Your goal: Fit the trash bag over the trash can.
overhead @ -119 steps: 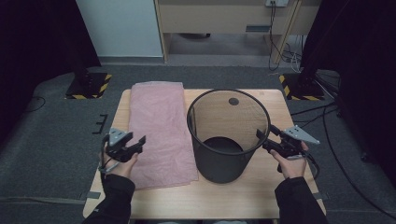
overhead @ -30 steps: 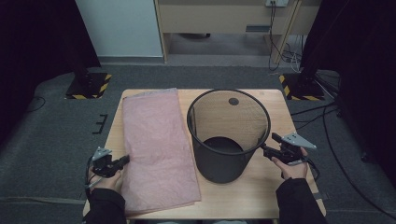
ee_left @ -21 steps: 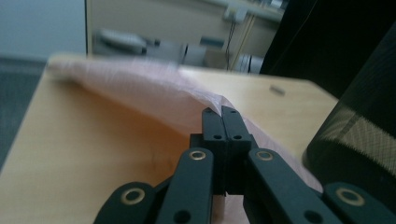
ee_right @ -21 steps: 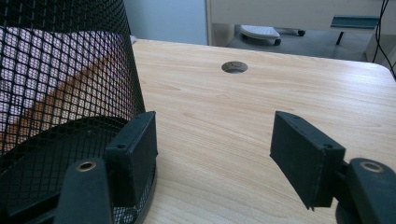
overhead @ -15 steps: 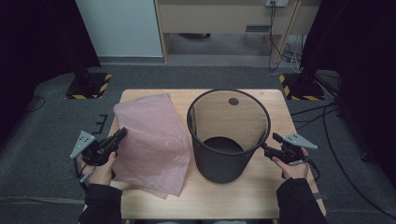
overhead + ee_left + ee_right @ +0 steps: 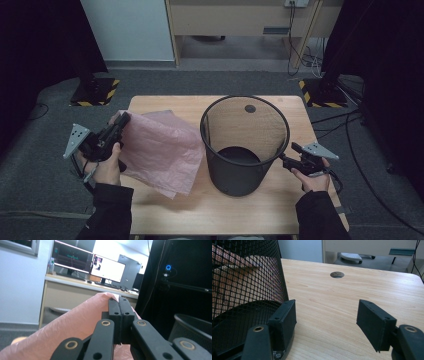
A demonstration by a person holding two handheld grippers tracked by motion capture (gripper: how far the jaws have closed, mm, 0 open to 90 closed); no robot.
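— Where's the pink plastic bag (image 6: 160, 150)?
— Left of the mesh wastebasket (image 6: 243, 145), clamped in the left gripper (image 6: 121, 121), hanging over the table (image 6: 280, 210).
— Right gripper (image 6: 286, 159)?
— Jaws apart beside the basket's base.

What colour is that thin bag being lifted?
Pale pink bag, clearest in the high view.

One pink bag (image 6: 160, 150), one mesh bin (image 6: 244, 145), one table (image 6: 210, 207), two tongs.
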